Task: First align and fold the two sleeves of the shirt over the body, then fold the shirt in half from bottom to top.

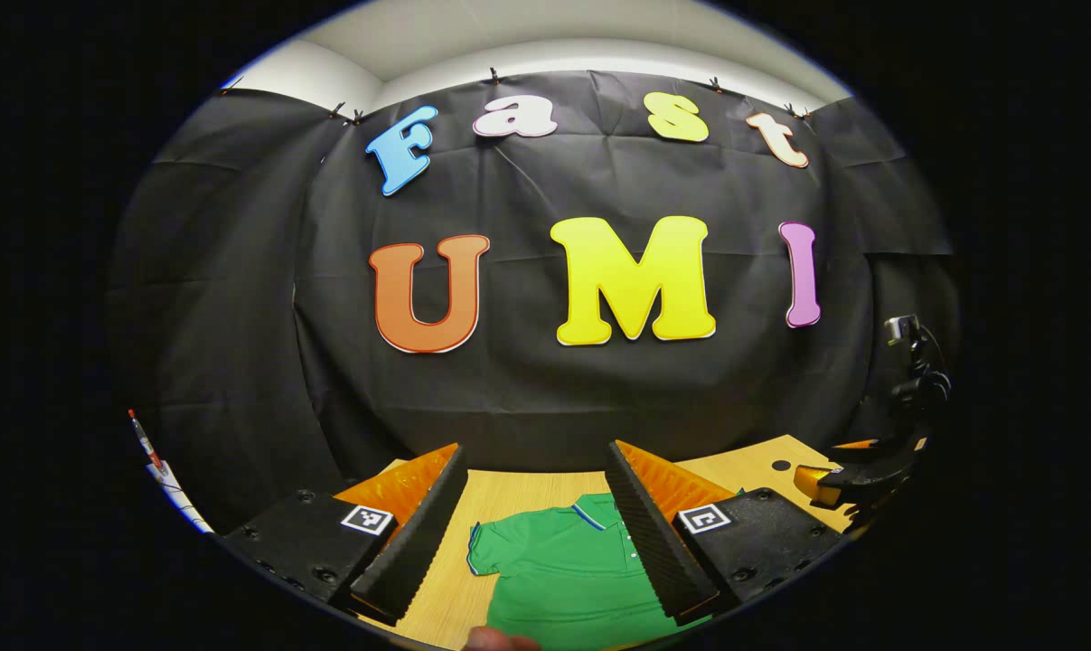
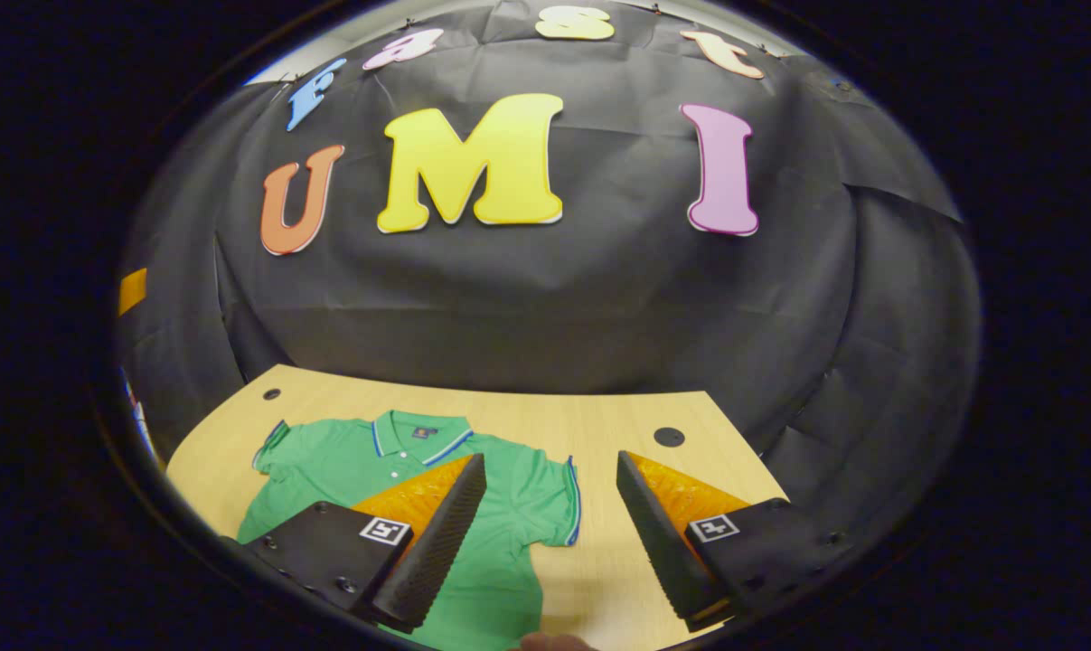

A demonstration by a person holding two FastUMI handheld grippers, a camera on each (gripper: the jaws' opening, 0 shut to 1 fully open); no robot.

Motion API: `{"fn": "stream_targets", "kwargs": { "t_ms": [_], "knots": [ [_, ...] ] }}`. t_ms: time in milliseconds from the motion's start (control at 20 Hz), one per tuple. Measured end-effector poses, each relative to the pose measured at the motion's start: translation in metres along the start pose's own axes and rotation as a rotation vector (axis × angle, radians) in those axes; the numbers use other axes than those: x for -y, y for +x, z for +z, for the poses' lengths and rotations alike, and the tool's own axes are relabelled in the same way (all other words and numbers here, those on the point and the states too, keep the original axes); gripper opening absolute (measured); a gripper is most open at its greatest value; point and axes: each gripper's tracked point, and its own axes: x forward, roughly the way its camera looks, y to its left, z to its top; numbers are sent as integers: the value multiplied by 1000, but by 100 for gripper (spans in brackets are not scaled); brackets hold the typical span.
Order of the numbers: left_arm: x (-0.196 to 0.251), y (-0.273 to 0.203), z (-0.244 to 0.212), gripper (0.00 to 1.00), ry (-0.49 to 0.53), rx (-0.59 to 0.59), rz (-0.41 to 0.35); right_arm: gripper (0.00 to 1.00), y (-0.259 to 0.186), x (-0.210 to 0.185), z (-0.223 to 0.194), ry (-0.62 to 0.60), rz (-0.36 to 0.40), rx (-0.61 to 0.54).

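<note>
Both tools, left [image 1: 536,533] and right [image 2: 550,542], spread wide above flat green shirt [image 2: 500,506] on table [image 2: 617,416].

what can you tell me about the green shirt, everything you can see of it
The green shirt is a short-sleeved polo with a collar, a buttoned placket and white and blue trim along the collar and sleeve cuffs. It looks like soft knit cloth. It lies flat and face up on the wooden table, collar toward the booth wall, both sleeves spread out to the sides and not yet folded. Its lower part runs out of sight below. The left gripper and right gripper hang open above it; neither seems to touch it.
</note>
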Motion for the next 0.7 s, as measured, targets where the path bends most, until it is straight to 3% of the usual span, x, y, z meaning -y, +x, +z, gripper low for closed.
{"fn": "stream_targets", "kwargs": {
  "t_ms": [250,450,650,700],
  "knots": [
    [10,-1,-17,99,-29,-66,7,92,49,9,-21,-20,34,-59],
    [7,0,-15,99,-13,-65,34,96,93,9,-46,-41,66,-124],
    [1,3,-19,99,10,-83,62,93,123,11,-71,-13,79,-191],
    [0,2,-17,99,14,-79,66,99,128,13,-77,-9,77,-203]
  ]
}}
